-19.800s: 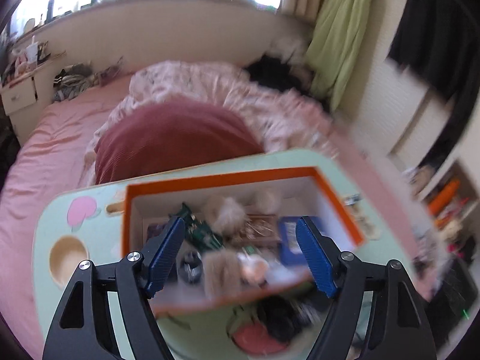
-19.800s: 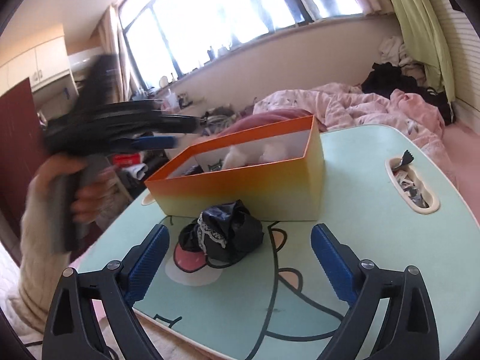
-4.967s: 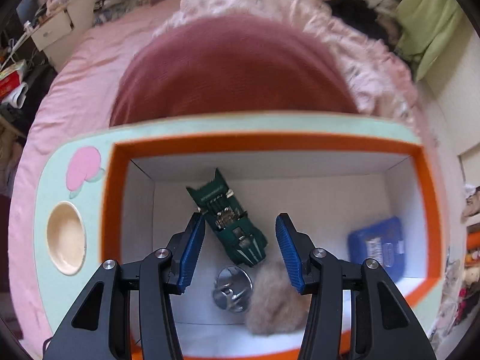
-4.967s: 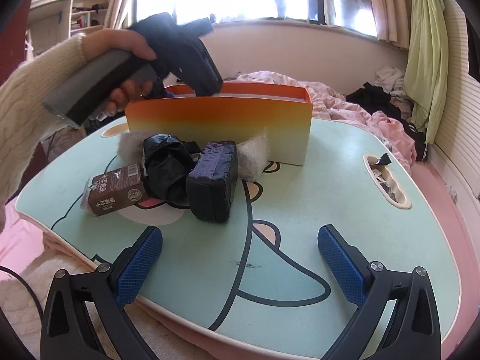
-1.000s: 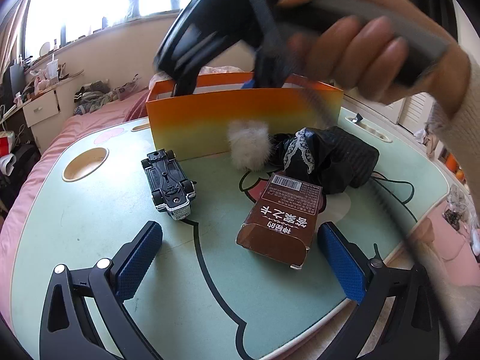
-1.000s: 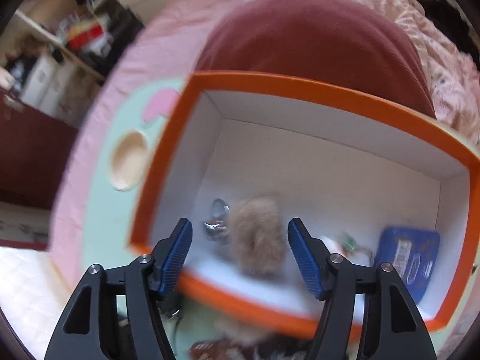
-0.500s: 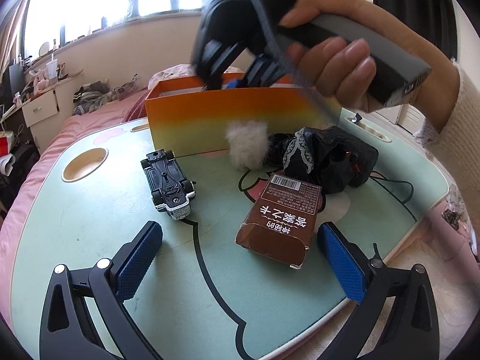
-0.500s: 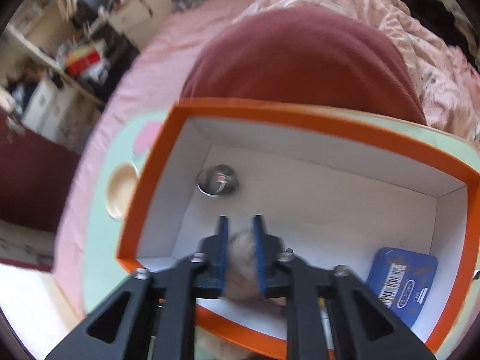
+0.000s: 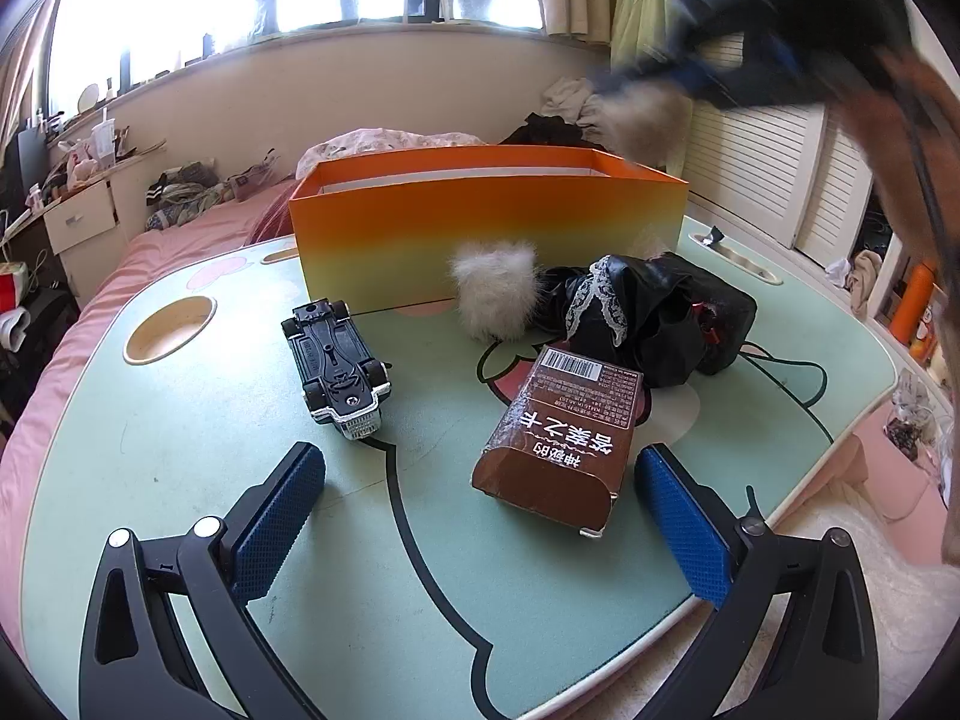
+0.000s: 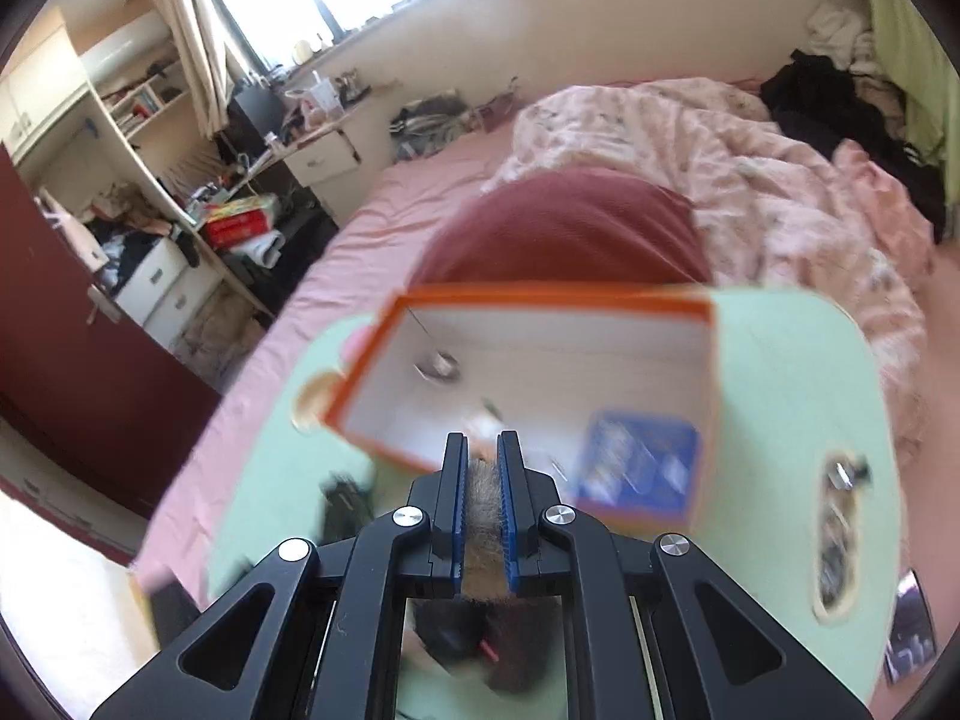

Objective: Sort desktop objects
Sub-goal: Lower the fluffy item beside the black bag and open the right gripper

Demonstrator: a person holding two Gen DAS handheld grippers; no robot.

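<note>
My right gripper [image 10: 482, 450] is shut on a brown fur pompom [image 10: 483, 516] and holds it in the air above the near right corner of the orange box [image 10: 540, 297]. In the left wrist view the same gripper [image 9: 690, 69] is a blur at the upper right, with the pompom [image 9: 645, 120] hanging under it. My left gripper [image 9: 477, 468] stands open low over the green table [image 9: 180, 432], nothing between its fingers. Ahead of it lie an upside-down toy car [image 9: 336, 366], a brown carton [image 9: 564, 438], a white pompom [image 9: 495, 291] and a black lace-trimmed cloth [image 9: 636, 312].
Inside the box lie a blue tin [image 10: 636, 462] and a small metal piece [image 10: 441, 366]. The table has a round cup recess [image 9: 168, 330] at the left and a slot with small items [image 10: 837, 528] at the right. A bed with pink bedding lies behind.
My right gripper has lifted out of the box with the brown pompom held between its jaws and pulled back toward the box's right end. The left gripper and the table objects have not moved.
</note>
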